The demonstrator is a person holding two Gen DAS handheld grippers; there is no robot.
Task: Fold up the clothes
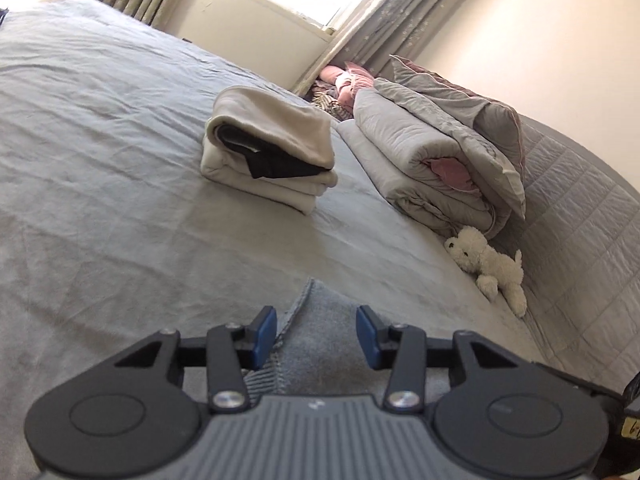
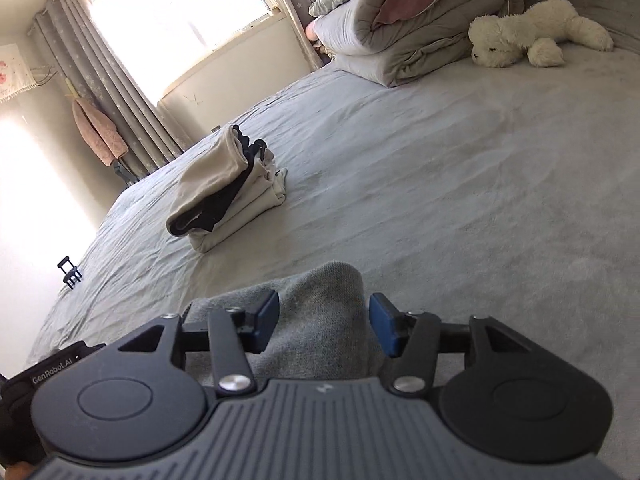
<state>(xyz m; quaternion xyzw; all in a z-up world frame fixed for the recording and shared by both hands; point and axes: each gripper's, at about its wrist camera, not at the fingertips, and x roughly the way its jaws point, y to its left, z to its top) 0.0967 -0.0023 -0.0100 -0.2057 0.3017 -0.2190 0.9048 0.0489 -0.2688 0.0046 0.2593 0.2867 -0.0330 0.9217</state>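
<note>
A grey knit garment [image 1: 320,344] lies on the bed [image 1: 100,160] right under my left gripper [image 1: 317,334]. The left jaws are open, with the cloth's ribbed edge between the blue pads [image 1: 267,332]. The same grey garment [image 2: 320,320] bulges up between the open jaws of my right gripper [image 2: 325,322]. Neither gripper pinches the cloth. A folded stack of cream and black clothes [image 1: 268,152] sits on the bed ahead, also in the right wrist view [image 2: 228,192].
A folded grey quilt with pillows [image 1: 436,152] lies at the bed's head, with a white plush dog [image 1: 488,268] beside it; both show in the right wrist view, quilt [image 2: 412,28] and dog [image 2: 532,36]. Curtains [image 2: 104,80] and a window wall stand beyond the bed.
</note>
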